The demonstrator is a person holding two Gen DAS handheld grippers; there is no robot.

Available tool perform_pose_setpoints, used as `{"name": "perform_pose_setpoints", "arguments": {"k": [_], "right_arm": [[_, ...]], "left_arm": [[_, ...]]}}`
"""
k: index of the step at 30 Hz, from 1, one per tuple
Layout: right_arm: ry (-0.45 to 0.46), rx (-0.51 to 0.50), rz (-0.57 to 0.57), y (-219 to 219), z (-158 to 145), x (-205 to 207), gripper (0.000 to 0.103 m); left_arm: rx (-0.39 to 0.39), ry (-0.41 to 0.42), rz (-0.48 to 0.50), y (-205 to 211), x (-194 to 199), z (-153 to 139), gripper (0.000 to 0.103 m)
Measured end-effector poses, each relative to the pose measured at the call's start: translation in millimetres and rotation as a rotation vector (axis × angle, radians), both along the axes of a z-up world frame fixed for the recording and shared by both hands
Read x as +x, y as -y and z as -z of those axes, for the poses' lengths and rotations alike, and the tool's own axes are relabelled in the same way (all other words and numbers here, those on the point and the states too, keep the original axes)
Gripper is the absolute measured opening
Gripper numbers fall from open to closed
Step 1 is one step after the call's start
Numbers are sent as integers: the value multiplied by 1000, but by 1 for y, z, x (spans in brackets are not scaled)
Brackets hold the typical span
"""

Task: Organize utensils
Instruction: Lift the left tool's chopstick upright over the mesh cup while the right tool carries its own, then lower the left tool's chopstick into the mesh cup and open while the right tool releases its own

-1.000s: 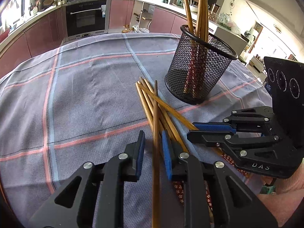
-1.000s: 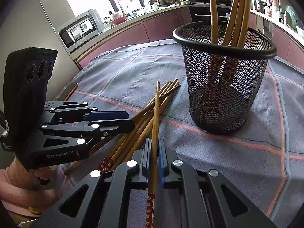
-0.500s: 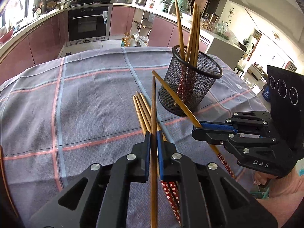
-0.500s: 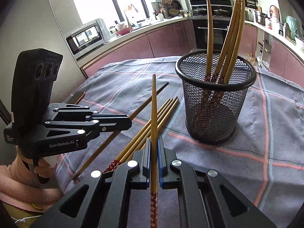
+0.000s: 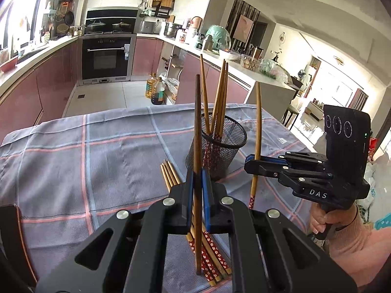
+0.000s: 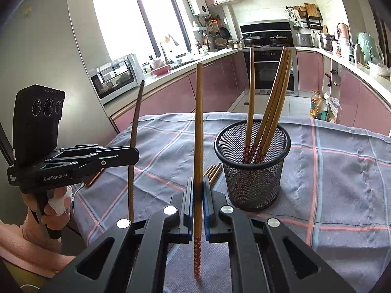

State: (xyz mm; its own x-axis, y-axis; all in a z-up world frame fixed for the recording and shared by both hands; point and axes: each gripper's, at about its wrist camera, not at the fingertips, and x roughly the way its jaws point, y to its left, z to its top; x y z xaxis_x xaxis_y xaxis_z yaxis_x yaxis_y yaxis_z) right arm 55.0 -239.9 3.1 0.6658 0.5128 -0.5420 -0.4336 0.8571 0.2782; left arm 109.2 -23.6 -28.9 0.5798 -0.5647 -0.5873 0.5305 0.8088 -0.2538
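My left gripper (image 5: 197, 171) is shut on a dark brown chopstick (image 5: 198, 122), held nearly upright above the cloth. My right gripper (image 6: 198, 183) is shut on a lighter chopstick (image 6: 199, 122) with a red flowered end, also upright. Each gripper shows in the other's view: the right gripper (image 5: 254, 163) to the right, the left gripper (image 6: 133, 156) to the left. The black mesh cup (image 6: 254, 183) stands just beyond both, with several chopsticks (image 6: 276, 92) leaning in it. More loose chopsticks (image 5: 168, 173) lie on the cloth below my left gripper, beside the cup (image 5: 227, 151).
The table is covered by a grey-blue plaid cloth (image 5: 97, 158). A phone-like object with a cable (image 6: 94, 179) lies near the table's left edge. A person's hands (image 5: 325, 219) hold both grippers. Kitchen cabinets and an oven (image 5: 107, 56) stand beyond the table.
The left gripper closed on the dark chopstick. Both grippers then rose, lifting their chopsticks off the pile and tipping them from lying flat to nearly upright.
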Motion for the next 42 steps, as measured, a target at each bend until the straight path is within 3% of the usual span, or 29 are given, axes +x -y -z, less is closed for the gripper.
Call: {"name": "perform_pose_setpoints", "arguments": {"k": [16,28,35,42], "right_arm": [[141,24,52,28,-49,14,6],[215,39,94,41,-78,32,6],[221,37,134,43,-79,47,6],[152,9,145,37,-57,67,6]], "left_arm": [[-115,89,-13,12,17,-56,7],[-138,183,-2,28,22,-98,7],[-144,224,1,39,29,-116,7],[-68,189,13,58,41,-100,7]]}}
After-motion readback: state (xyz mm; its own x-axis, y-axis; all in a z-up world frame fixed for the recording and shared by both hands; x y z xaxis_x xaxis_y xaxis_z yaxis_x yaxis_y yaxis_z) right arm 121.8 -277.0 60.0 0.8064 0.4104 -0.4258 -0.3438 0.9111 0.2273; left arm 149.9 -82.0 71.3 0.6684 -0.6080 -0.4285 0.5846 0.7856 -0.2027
